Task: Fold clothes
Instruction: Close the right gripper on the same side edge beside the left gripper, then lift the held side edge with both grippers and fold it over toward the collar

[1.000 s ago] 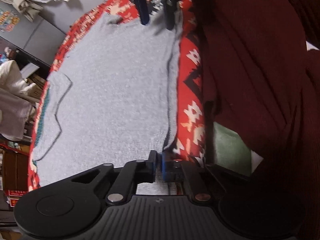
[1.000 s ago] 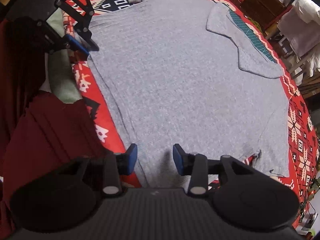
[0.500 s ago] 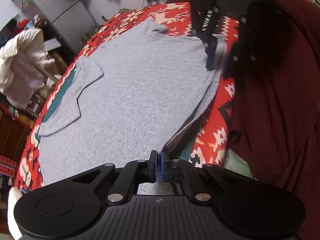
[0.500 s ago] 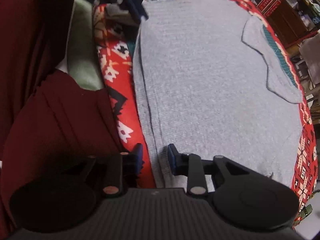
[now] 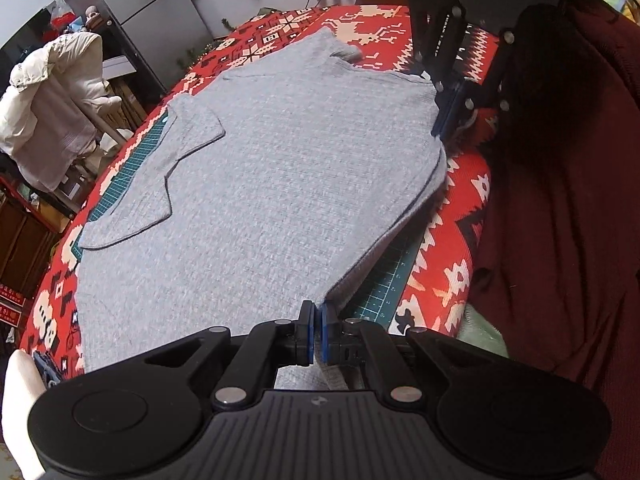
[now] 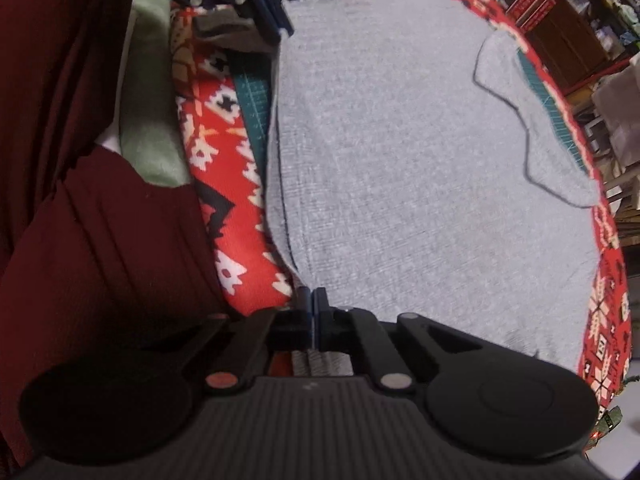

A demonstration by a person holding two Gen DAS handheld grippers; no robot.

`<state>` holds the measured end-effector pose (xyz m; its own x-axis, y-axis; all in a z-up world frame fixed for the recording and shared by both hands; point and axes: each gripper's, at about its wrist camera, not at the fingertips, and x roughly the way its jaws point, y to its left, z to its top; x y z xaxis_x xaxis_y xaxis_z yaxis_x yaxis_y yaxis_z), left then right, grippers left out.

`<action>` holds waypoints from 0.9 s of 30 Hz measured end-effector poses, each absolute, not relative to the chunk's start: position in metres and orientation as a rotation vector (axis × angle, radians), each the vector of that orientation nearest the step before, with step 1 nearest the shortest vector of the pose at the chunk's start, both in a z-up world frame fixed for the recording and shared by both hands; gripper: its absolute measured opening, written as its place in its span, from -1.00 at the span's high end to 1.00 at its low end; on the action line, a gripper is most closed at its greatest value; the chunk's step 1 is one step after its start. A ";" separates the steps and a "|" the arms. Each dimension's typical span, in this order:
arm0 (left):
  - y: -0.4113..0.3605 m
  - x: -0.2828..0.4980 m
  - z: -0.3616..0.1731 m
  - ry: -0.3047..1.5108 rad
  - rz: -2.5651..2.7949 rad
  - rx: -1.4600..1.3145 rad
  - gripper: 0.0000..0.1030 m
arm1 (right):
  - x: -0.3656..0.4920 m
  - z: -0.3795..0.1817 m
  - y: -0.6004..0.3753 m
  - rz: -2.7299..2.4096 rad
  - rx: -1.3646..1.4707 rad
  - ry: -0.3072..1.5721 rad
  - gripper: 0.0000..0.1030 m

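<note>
A grey shirt (image 5: 280, 200) lies on a red, white-and-black patterned cloth (image 5: 460, 208) over a green mat (image 5: 384, 280).

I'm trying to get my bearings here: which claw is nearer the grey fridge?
Right. The right claw pinches the grey shirt's edge at the table's far end, toward the fridge; the left claw pinches that edge at the near end, farther away.

Left tool (image 5: 316, 322) and right tool (image 6: 311, 312), both clamped, angled steeply downward.
</note>
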<state>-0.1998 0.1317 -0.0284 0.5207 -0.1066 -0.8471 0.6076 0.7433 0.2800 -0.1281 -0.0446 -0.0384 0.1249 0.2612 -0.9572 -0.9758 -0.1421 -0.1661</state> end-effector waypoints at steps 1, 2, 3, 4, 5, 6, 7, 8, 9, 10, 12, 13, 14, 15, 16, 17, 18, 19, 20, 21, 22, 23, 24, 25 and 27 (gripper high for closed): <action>0.133 -0.199 -0.027 0.933 -0.458 0.603 0.93 | -0.126 -0.035 -0.046 1.319 -1.184 0.831 0.99; 0.133 -0.198 -0.025 0.931 -0.454 0.602 0.93 | -0.124 -0.031 -0.047 1.311 -1.170 0.828 0.99; 0.133 -0.197 -0.023 0.927 -0.450 0.604 0.93 | -0.121 -0.027 -0.048 1.303 -1.157 0.826 0.99; 0.134 -0.195 -0.021 0.924 -0.446 0.607 0.93 | -0.118 -0.024 -0.048 1.294 -1.150 0.819 0.99; 0.134 -0.194 -0.018 0.919 -0.442 0.610 0.93 | -0.115 -0.021 -0.048 1.285 -1.143 0.812 0.99; 0.135 -0.191 -0.015 0.915 -0.437 0.615 0.93 | -0.113 -0.018 -0.049 1.276 -1.139 0.803 0.99; 0.136 -0.188 -0.012 0.912 -0.432 0.621 0.93 | -0.109 -0.013 -0.049 1.266 -1.132 0.791 0.99; 0.137 -0.185 -0.008 0.909 -0.427 0.627 0.93 | -0.105 -0.008 -0.049 1.256 -1.124 0.778 0.99; 0.138 -0.181 -0.005 0.905 -0.422 0.633 0.93 | -0.101 -0.003 -0.049 1.246 -1.117 0.765 0.99; 0.140 -0.177 -0.002 0.902 -0.416 0.638 0.93 | -0.094 0.000 -0.048 1.239 -1.109 0.755 0.99; 0.144 -0.166 0.005 0.896 -0.400 0.646 0.93 | -0.083 0.011 -0.043 1.216 -1.100 0.721 0.99; 0.147 -0.158 0.009 0.896 -0.390 0.645 0.93 | -0.076 0.016 -0.041 1.205 -1.098 0.706 0.99; 0.149 -0.151 0.012 0.896 -0.381 0.644 0.93 | -0.069 0.021 -0.036 1.195 -1.095 0.691 0.99; 0.152 -0.143 0.015 0.897 -0.373 0.644 0.93 | -0.062 0.025 -0.032 1.185 -1.091 0.677 0.99; 0.156 -0.133 0.017 0.898 -0.364 0.644 0.93 | -0.055 0.029 -0.027 1.174 -1.087 0.662 0.99; 0.159 -0.124 0.019 0.900 -0.355 0.643 0.93 | -0.049 0.030 -0.024 1.165 -1.087 0.655 0.99; 0.162 -0.115 0.021 0.900 -0.347 0.643 0.93 | -0.040 0.033 -0.019 1.157 -1.087 0.650 0.99; 0.165 -0.106 0.023 0.901 -0.338 0.642 0.93 | -0.030 0.035 -0.013 1.145 -1.085 0.642 0.99; 0.168 -0.096 0.024 0.901 -0.330 0.642 0.93 | -0.022 0.036 -0.008 1.136 -1.079 0.639 0.99; 0.171 -0.086 0.024 0.902 -0.321 0.640 0.93 | -0.013 0.038 -0.004 1.127 -1.073 0.637 0.99; 0.175 -0.075 0.025 0.903 -0.311 0.635 0.93 | -0.004 0.038 0.002 1.119 -1.066 0.635 1.00; 0.179 -0.065 0.024 0.907 -0.302 0.629 0.93 | 0.007 0.038 0.008 1.110 -1.062 0.632 1.00; 0.183 -0.054 0.023 0.911 -0.292 0.625 0.93 | 0.017 0.038 0.013 1.101 -1.060 0.630 1.00; 0.187 -0.043 0.022 0.915 -0.283 0.620 0.93 | 0.026 0.038 0.017 1.093 -1.059 0.629 0.99; 0.194 -0.024 0.020 0.924 -0.260 0.603 0.93 | 0.047 0.035 0.027 1.072 -1.048 0.628 1.00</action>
